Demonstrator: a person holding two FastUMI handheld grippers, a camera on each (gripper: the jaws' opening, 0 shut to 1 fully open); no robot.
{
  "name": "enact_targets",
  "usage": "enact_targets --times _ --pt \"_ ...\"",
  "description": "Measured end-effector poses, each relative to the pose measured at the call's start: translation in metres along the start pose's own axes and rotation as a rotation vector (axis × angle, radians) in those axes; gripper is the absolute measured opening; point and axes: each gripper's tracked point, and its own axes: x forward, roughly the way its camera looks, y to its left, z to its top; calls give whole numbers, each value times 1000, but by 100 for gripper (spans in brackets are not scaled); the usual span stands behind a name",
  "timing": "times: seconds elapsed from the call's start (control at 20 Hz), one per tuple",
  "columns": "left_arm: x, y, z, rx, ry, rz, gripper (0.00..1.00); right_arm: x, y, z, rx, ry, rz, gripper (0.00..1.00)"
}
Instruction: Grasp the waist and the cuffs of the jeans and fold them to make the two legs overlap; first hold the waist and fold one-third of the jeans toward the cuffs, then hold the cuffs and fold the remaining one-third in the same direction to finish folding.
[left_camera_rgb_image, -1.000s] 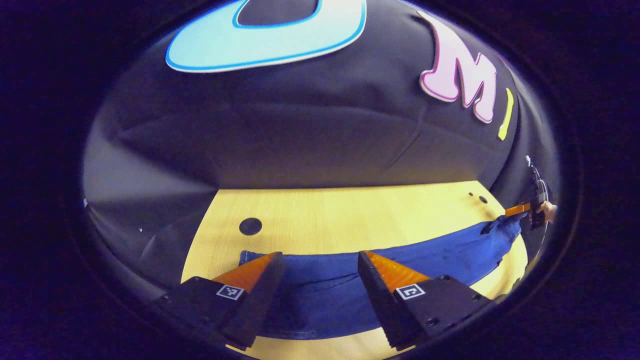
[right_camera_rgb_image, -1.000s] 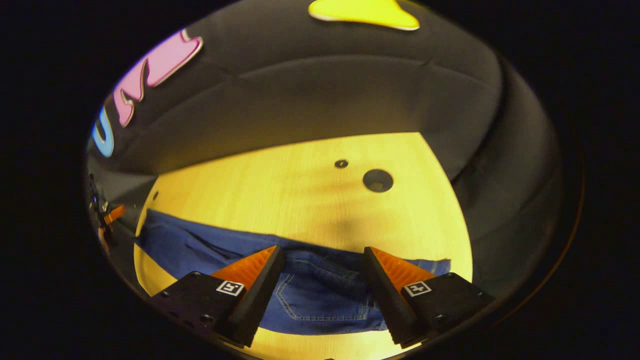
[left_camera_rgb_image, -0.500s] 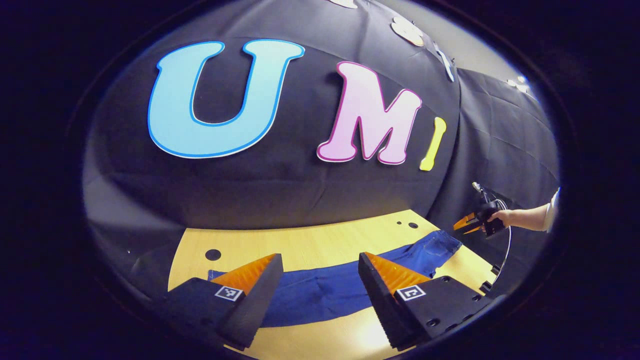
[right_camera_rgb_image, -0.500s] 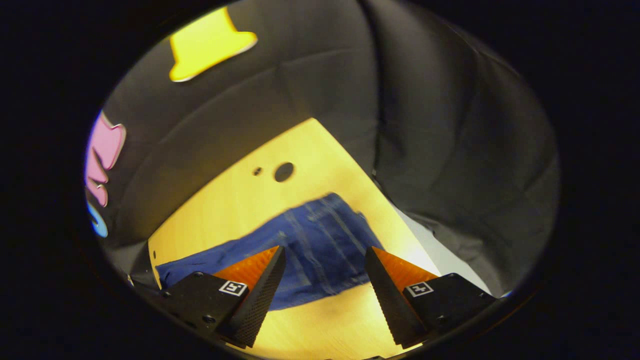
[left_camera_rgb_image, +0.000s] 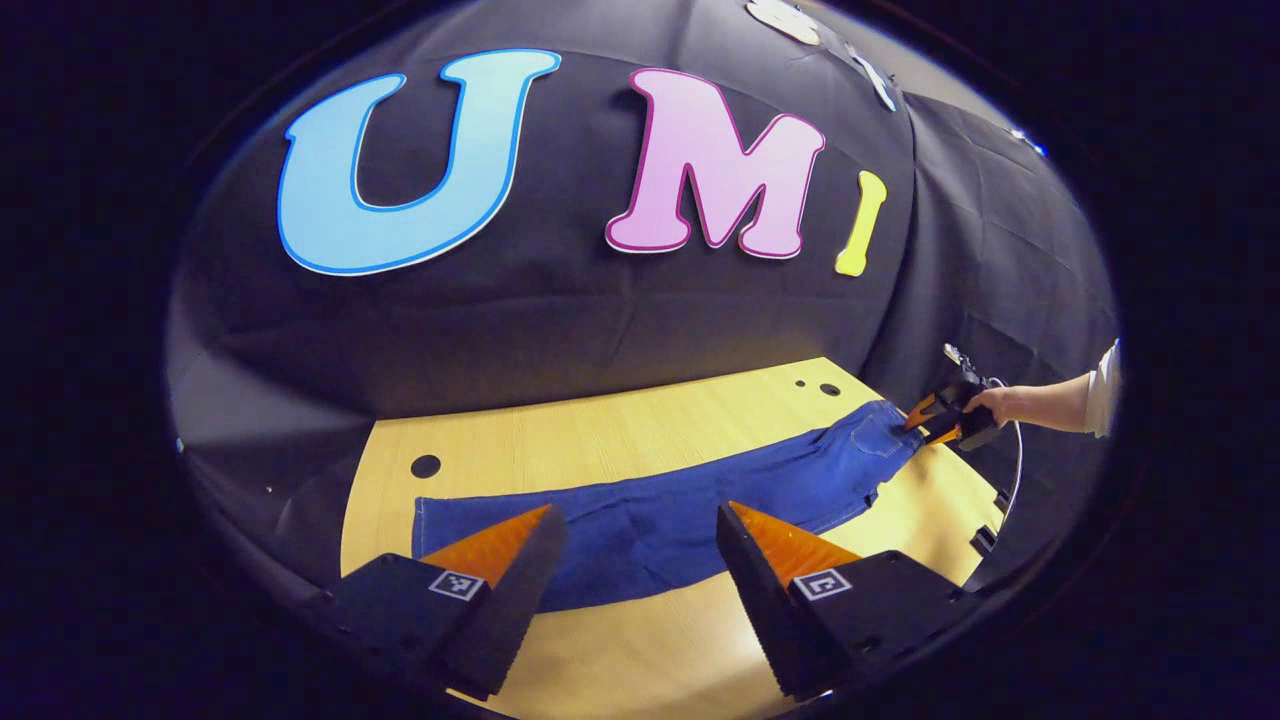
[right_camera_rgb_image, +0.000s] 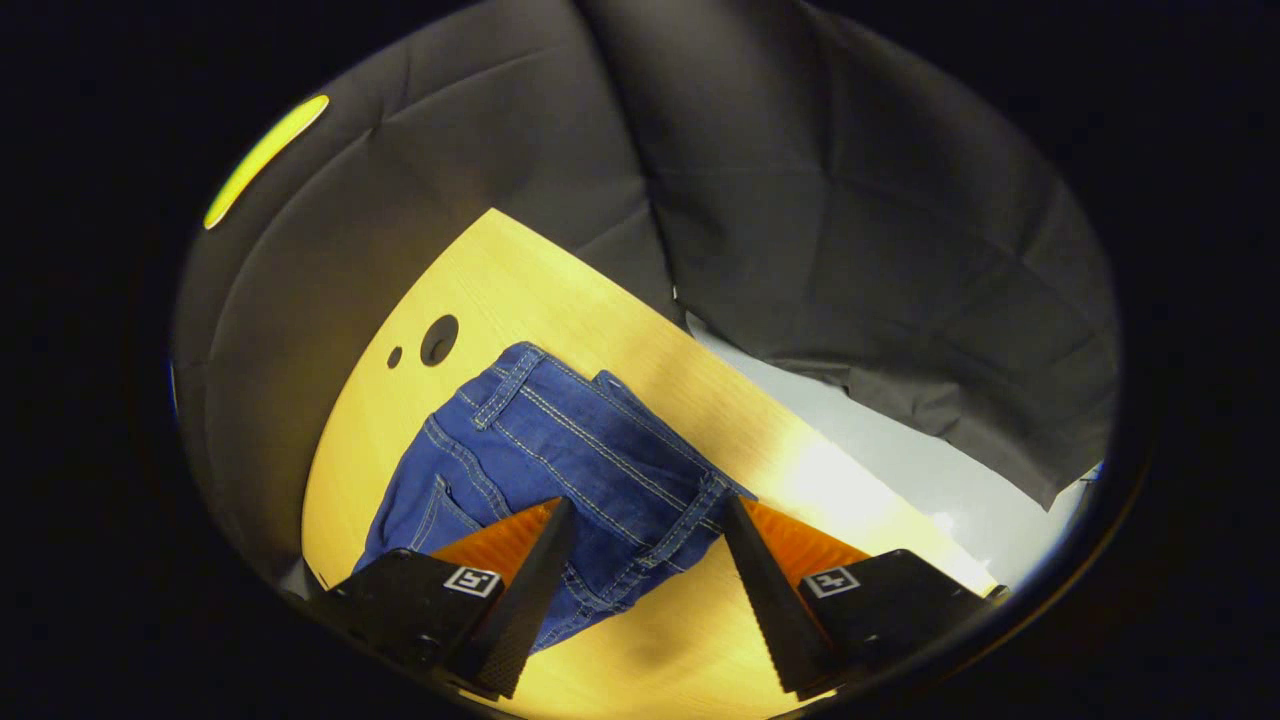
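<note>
The blue jeans (left_camera_rgb_image: 660, 510) lie flat along the wooden table (left_camera_rgb_image: 620, 430), legs overlapped, cuffs (left_camera_rgb_image: 425, 525) at the left and waist (left_camera_rgb_image: 875, 430) at the right. My left gripper (left_camera_rgb_image: 635, 512) hovers open above the near side of the legs, holding nothing. In the left gripper view, the right gripper (left_camera_rgb_image: 925, 422) sits at the waist end, held by a hand (left_camera_rgb_image: 995, 402). In the right gripper view, the waist of the jeans (right_camera_rgb_image: 570, 440) with its belt loops and pocket lies just ahead of my right gripper (right_camera_rgb_image: 648, 505). That gripper is open, with the waistband edge showing between its fingers.
The table top has round holes (left_camera_rgb_image: 425, 465) near the cuff end and more holes (right_camera_rgb_image: 438, 340) near the waist end. Its right edge (right_camera_rgb_image: 800, 420) drops to grey floor (right_camera_rgb_image: 900, 460). Black cloth walls close in behind and beside the table.
Both grippers pulled back and up from the jeans, staying open. The right gripper swung round to the waist end and now looks down at the waistband; the jeans now lie flat.
</note>
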Motion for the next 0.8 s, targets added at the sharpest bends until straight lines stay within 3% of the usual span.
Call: enact_targets --times 0.05,0.1,0.2,0.3,0.35,0.4,0.55,0.7,0.8 --pt "5 -1 -4 1 14 2 96 -6 -8 5 -13 -20 -29 82" --pt "8 1 -7 5 25 16 96 -4 -8 6 -7 -22 -18 63" --pt "9 -3 -7 2 16 16 96 -3 1 9 22 -21 46 27" --pt "11 -5 -8 -8 2 7 96 -6 1 7 85 -6 95 19" --pt "9 -3 -10 -11 1 2 96 -6 1 9 122 -8 110 26" --pt "6 0 -11 -8 -1 -2 96 -8 6 12 146 -25 127 19" --pt "-5 13 -17 26 9 -10 96 -44 24 25 136 -119 194 19" --pt "-17 23 -19 48 0 -23 96 -92 93 37 177 -198 358 18" --pt "-21 31 -23 49 -1 -31 96 -121 144 23 132 -225 454 17"
